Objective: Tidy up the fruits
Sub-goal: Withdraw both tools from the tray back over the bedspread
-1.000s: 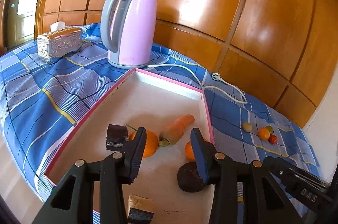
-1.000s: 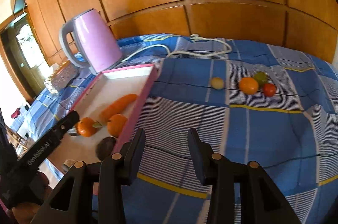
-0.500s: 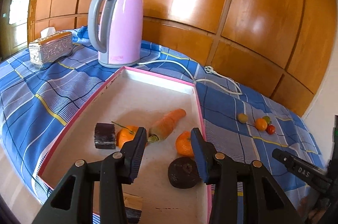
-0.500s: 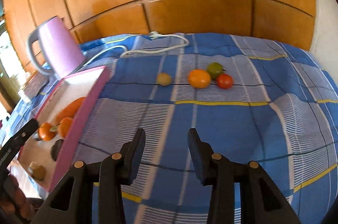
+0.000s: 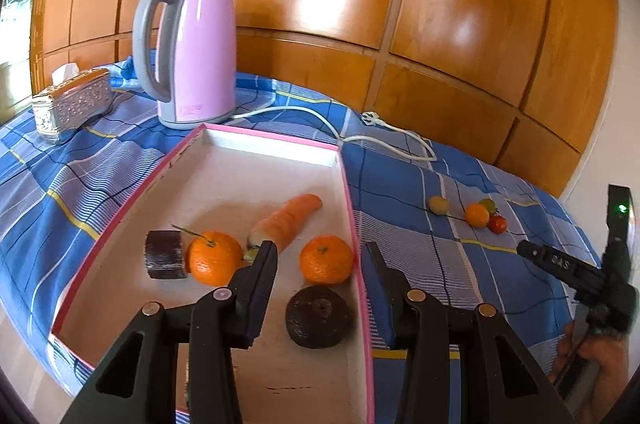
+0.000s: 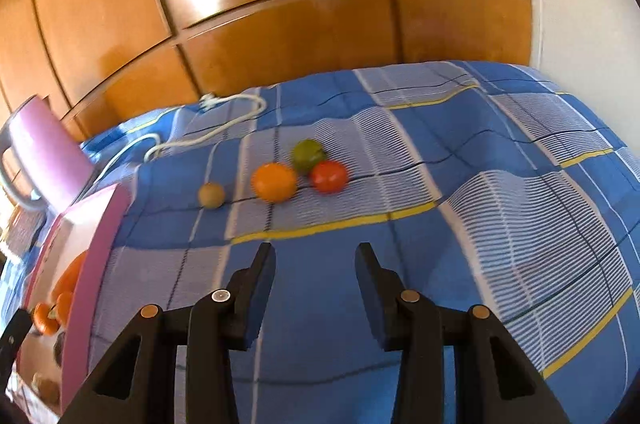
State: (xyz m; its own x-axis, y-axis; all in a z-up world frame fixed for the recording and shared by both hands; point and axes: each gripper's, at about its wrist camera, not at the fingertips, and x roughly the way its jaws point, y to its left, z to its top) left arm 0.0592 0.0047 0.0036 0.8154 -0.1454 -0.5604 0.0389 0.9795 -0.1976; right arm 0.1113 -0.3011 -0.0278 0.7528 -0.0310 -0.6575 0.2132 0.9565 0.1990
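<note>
Right gripper, empty, jaws part-open, hangs over the blue checked cloth; the loose fruits lie ahead of it and well apart. Nearest in line is the orange fruit, slightly left of its axis, with the small tan fruit further left and the red and green ones just beyond. Left gripper, likewise empty and part-open, sits over the pink tray, farther from them, so the right hand looks better placed for the pick.
</note>
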